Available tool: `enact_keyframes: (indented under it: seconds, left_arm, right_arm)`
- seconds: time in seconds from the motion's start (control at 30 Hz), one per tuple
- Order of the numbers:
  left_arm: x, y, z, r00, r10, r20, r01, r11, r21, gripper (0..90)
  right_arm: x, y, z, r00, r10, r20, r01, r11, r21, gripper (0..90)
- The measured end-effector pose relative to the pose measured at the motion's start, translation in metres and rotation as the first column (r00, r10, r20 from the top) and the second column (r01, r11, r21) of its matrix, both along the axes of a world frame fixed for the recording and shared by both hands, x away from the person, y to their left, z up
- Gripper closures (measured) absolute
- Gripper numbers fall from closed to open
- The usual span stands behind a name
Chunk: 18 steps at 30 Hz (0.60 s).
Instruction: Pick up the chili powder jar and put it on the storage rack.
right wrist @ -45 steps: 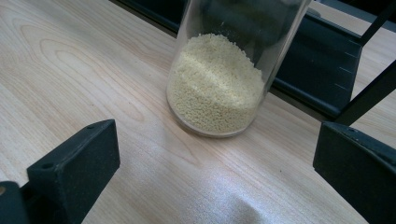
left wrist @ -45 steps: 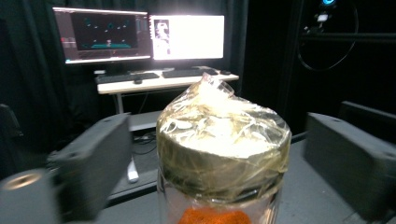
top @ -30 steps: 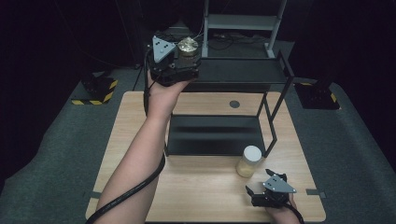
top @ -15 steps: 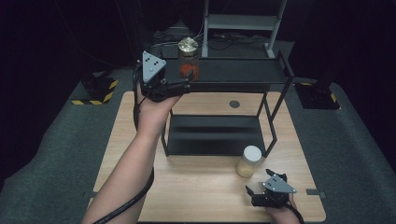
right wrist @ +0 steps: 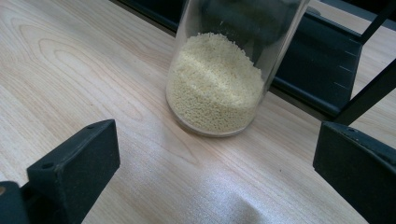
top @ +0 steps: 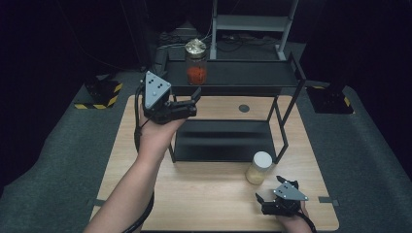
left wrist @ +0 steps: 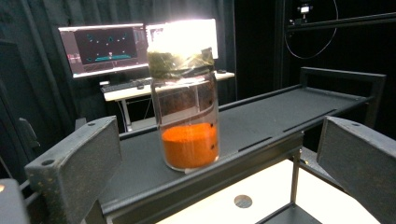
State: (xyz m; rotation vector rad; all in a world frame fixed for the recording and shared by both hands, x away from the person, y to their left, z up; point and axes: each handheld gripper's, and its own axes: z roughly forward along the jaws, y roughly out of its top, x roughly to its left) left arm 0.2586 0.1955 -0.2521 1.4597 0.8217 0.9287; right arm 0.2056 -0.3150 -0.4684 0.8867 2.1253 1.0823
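Note:
A glass jar of orange powder [top: 196, 63] with a foil-like lid stands upright at the left end of the black rack's top shelf [top: 243, 73]. My left gripper [top: 195, 100] hovers open in front of and below the jar, apart from it. In the left gripper view the orange jar [left wrist: 189, 121] stands beyond the gripper [left wrist: 217, 154] and its spread jaws. A jar of pale grains [top: 259, 167] with a white lid stands on the table before the rack. My right gripper [top: 261, 200] rests open near the table's front edge, short of the grain jar [right wrist: 215, 88].
The rack's lower shelf [top: 223, 141] is bare. The wooden table [top: 194, 194] has a small round hole [top: 244, 108] behind the rack. Yellow-black striped bases [top: 104, 94] sit on the floor. Monitors [left wrist: 102, 46] glow beyond the rack.
My left gripper has let go of the orange jar on the top shelf and drawn back, down and towards the person. The right gripper has stayed still.

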Motion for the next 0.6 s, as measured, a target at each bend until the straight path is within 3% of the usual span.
enact_keyframes:
  seconds: [0.6]
  left_arm:
    - [-0.028,0.009,-0.036,0.9995,-0.009,-0.03,0.01,0.9996,0.027,0.4]
  right_arm:
    - [0.0,0.001,0.0,1.0,0.0,0.0,0.0,1.0,-0.004,0.0]
